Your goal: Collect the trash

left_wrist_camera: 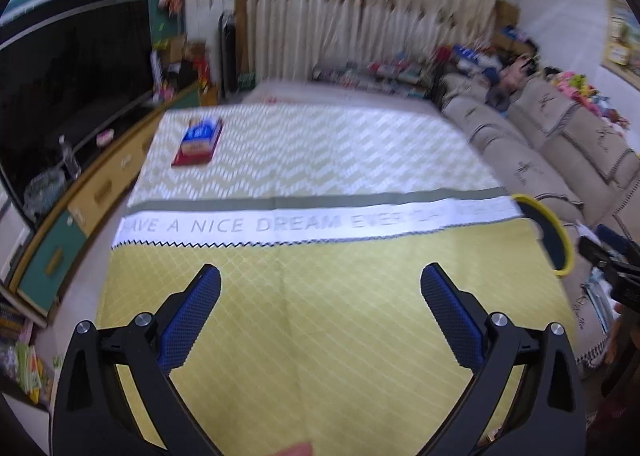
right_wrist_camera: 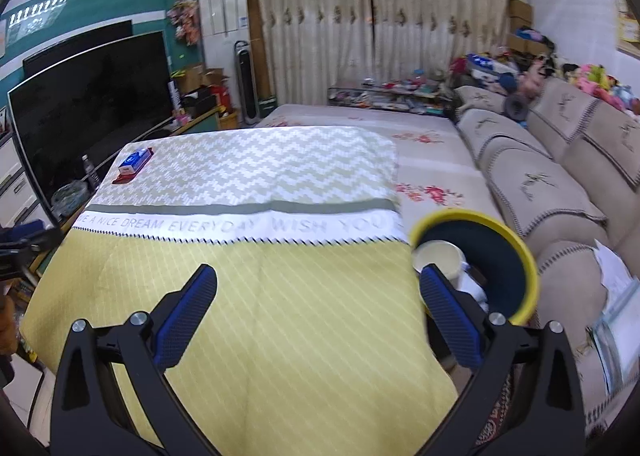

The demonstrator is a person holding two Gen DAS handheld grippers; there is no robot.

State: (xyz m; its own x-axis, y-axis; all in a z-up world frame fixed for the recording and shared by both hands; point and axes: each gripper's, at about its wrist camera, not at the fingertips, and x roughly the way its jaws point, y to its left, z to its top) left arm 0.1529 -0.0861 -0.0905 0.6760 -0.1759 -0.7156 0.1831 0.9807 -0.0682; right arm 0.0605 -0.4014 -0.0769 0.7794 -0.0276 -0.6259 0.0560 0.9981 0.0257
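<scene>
A yellow-rimmed dark trash bin (right_wrist_camera: 500, 256) stands at the table's right edge, holding a pale cup (right_wrist_camera: 438, 258) and white scraps; its rim shows in the left wrist view (left_wrist_camera: 554, 234). My left gripper (left_wrist_camera: 320, 288) is open and empty above the yellow tablecloth (left_wrist_camera: 320, 336). My right gripper (right_wrist_camera: 318, 288) is open and empty, its right finger (right_wrist_camera: 448, 316) just in front of the bin. A blue and red tissue pack (left_wrist_camera: 198, 142) lies at the far left corner of the cloth, also in the right wrist view (right_wrist_camera: 134, 164).
A beige sofa (right_wrist_camera: 560, 176) runs along the right. A large TV (right_wrist_camera: 88, 108) on a low cabinet (left_wrist_camera: 80, 208) lines the left. A floral mat (right_wrist_camera: 420, 160) and cluttered shelves (right_wrist_camera: 392, 94) lie beyond the table, before curtains.
</scene>
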